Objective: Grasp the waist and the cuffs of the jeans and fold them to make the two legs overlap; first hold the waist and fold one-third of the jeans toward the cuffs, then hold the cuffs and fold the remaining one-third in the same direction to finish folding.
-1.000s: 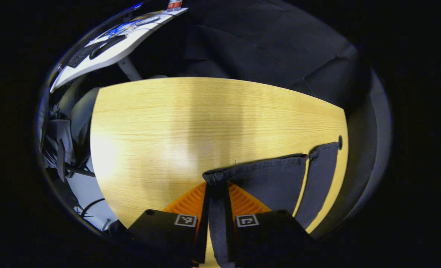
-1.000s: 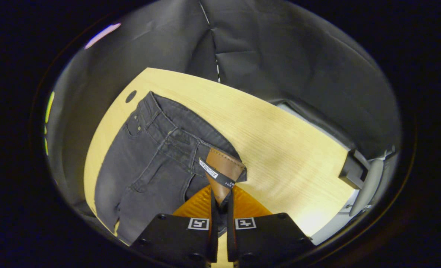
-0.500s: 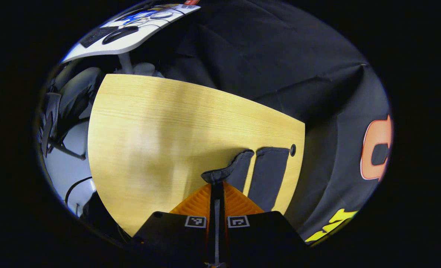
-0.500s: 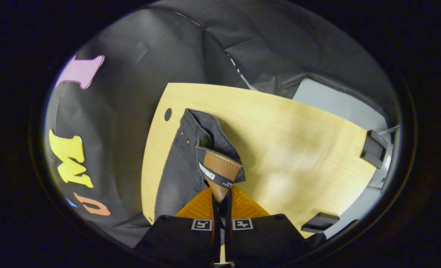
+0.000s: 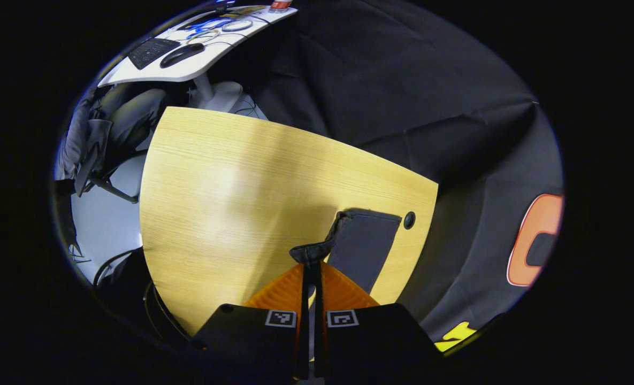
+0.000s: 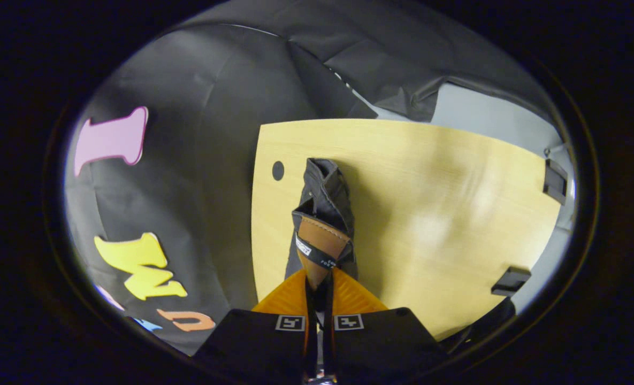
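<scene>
Jeans (image 6: 325, 198) are pinched at both ends: the left gripper (image 5: 311, 267) clamps a cuff (image 5: 310, 252), the right gripper (image 6: 319, 278) clamps the waist by its leather patch (image 6: 319, 243); beyond, one leg (image 5: 362, 246) lies flat on the wooden table (image 5: 231, 182) beside its cable hole (image 5: 409, 220). Judging by this, lowering both ends level should overlap the legs squarely.

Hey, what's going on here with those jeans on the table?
A person is folding dark jeans lengthwise on a wooden table, using two handheld grippers. The left gripper is shut on the cuff of one leg, held above the other leg's cuff, which lies flat near the table's corner hole. The right gripper is shut on the waist by the brown leather patch. The legs look nearly overlapped; the folds in thirds aren't done yet.
</scene>
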A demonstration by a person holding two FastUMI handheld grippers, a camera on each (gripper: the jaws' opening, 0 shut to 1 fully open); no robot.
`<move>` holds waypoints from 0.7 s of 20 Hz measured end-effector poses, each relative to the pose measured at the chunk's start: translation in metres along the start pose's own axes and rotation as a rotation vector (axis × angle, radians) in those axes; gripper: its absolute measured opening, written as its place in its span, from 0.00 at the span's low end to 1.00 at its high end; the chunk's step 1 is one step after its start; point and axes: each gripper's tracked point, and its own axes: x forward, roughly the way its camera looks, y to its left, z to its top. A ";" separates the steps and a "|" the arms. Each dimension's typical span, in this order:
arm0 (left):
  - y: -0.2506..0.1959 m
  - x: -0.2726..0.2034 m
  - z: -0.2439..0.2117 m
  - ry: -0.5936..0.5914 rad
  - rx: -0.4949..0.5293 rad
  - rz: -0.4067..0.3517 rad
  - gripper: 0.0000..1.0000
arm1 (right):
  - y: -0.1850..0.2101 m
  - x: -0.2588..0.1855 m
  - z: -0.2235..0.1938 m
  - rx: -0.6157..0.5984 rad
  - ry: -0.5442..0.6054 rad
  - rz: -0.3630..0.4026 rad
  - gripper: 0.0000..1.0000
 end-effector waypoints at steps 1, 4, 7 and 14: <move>-0.009 0.005 0.005 0.002 -0.012 0.015 0.07 | 0.006 0.005 0.007 0.024 -0.007 -0.006 0.05; -0.034 0.030 0.015 0.025 -0.063 0.063 0.07 | 0.030 0.027 0.029 0.085 -0.016 -0.020 0.05; -0.062 0.058 0.017 0.044 -0.079 0.099 0.07 | 0.058 0.065 0.044 0.125 -0.013 -0.030 0.05; -0.135 0.137 0.019 0.041 -0.001 0.145 0.07 | 0.078 0.143 0.068 0.160 -0.022 -0.060 0.05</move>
